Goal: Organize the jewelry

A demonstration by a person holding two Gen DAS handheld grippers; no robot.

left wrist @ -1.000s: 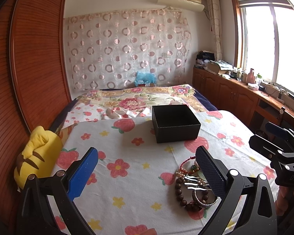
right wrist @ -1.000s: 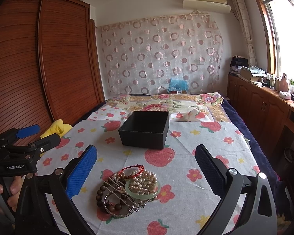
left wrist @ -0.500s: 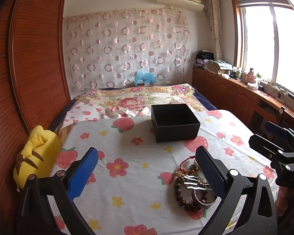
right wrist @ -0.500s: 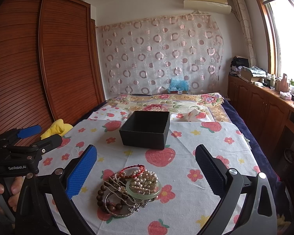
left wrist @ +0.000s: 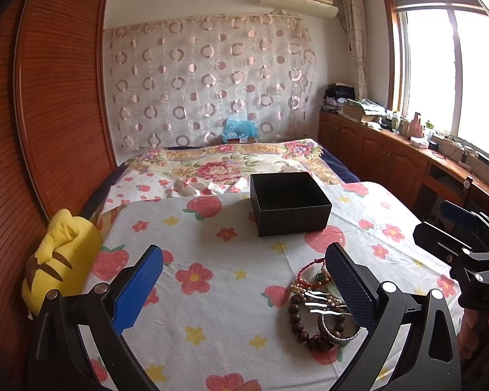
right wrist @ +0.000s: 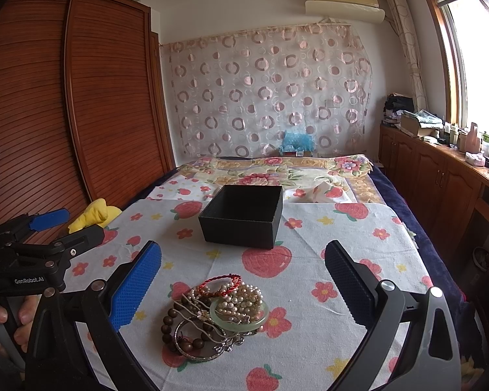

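A pile of jewelry (right wrist: 213,316) lies on the flowered cloth: dark wooden beads, white pearls, a pale green bangle, a red cord and a silver bangle. It also shows in the left wrist view (left wrist: 319,309), partly behind the right finger. An open, empty black box (right wrist: 244,220) stands beyond it, also in the left wrist view (left wrist: 288,203). My left gripper (left wrist: 244,283) is open and empty, left of the pile. My right gripper (right wrist: 243,278) is open and empty, with the pile between and below its fingers.
The flowered cloth (right wrist: 326,270) covers a table set against a bed (right wrist: 277,169). A yellow plush toy (left wrist: 60,260) lies at the left edge. A wooden wardrobe (right wrist: 81,97) stands at the left, low cabinets (right wrist: 440,182) under the window at the right.
Both views have shifted very slightly. The jewelry and the box have not moved. Both grippers stay open.
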